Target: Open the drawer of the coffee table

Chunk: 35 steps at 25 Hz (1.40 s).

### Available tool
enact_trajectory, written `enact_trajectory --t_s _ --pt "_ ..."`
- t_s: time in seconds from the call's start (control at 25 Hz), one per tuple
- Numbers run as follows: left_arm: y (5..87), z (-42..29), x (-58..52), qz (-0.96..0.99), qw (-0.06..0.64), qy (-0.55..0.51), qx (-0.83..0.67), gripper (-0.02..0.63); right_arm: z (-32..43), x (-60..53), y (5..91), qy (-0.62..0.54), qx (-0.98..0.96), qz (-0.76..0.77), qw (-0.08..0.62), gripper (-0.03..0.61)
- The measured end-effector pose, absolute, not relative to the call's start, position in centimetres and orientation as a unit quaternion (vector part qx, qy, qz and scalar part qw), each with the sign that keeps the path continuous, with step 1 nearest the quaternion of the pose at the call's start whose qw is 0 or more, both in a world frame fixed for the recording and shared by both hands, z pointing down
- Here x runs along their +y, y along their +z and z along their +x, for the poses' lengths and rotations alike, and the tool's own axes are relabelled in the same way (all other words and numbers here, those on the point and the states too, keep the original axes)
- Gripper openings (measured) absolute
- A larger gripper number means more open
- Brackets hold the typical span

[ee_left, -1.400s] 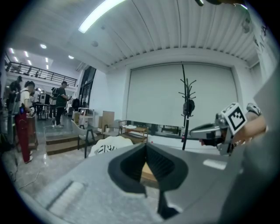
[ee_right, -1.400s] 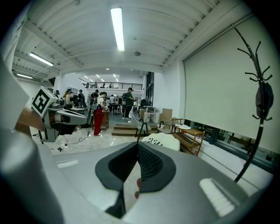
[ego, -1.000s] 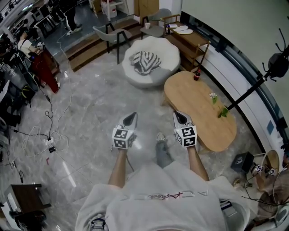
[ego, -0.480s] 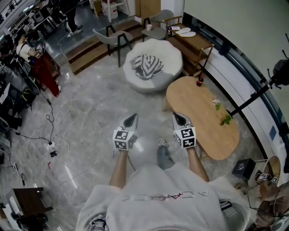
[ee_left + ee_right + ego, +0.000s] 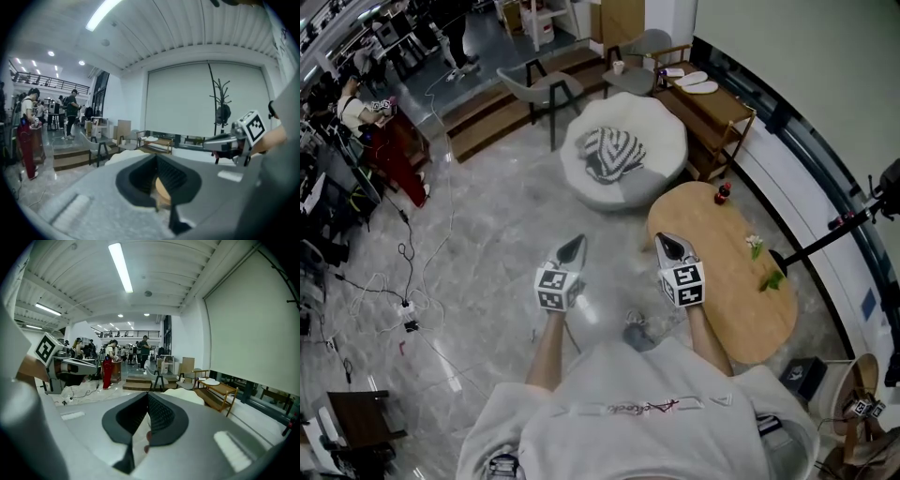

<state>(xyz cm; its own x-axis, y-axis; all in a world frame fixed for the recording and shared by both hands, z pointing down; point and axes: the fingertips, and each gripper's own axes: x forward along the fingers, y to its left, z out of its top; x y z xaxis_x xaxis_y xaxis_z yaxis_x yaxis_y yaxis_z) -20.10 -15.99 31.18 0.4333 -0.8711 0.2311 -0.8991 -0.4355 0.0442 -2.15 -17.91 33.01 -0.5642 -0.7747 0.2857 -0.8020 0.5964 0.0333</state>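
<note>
The coffee table [image 5: 733,298] is an oval wooden top at the right of the head view; its drawer does not show in any view. On it stand a small red bottle [image 5: 723,192], a white flower [image 5: 756,245] and a green sprig [image 5: 772,279]. My left gripper [image 5: 573,247] is shut and empty over the marble floor, left of the table. The right gripper [image 5: 667,242] is shut and empty too, held above the table's near left edge. In the left gripper view the shut jaws [image 5: 156,158] frame a sliver of the wooden top. In the right gripper view, the shut jaws [image 5: 147,397] point down the room.
A white round pouf [image 5: 653,148] with a striped cloth [image 5: 612,152] stands beyond the table. Behind it are grey chairs [image 5: 539,86] and a wooden side shelf [image 5: 710,94]. Cables [image 5: 405,302] trail on the floor at left. A black stand [image 5: 834,228] leans over the table's right.
The table and pouf have slid down the frame toward me as I walk forward. Both grippers keep their place in the view and stay shut.
</note>
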Motion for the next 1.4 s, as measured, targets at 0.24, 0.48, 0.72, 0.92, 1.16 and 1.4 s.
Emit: enact_trajectory --t_s 0.24,0.48,0.72,0.92,1.16,1.4 --pt "29.8 -20.0 -22.8 0.834 0.071 0.086 -0.540 -0.002 -2.0 -25.5 32.2 0.045 -0.890 0.432 0.135 0.005" --pt "29.8 -19.8 -28.1 0.823 0.067 0.089 -0.557 -0.002 -2.2 -31.7 31.9 0.037 -0.901 0.411 0.132 0.005" --pt "30.4 -20.5 -31.1 0.812 0.071 0.093 -0.572 -0.002 -3.2 -35.5 32.3 0.036 -0.910 0.392 0.134 0.005" --pt "32.0 -21.1 -32.5 0.805 0.083 0.101 -0.579 -0.002 -3.5 -37.2 33.3 0.043 -0.911 0.387 0.135 0.005" --pt "31.8 -20.4 -34.3 0.809 0.081 0.102 -0.574 -0.002 -3.0 -38.7 34.0 0.052 -0.908 0.394 0.133 0.005" --pt "32.0 -17.8 -36.5 0.830 0.080 0.106 -0.542 -0.002 -0.5 -39.7 34.5 0.061 -0.894 0.424 0.130 0.005"
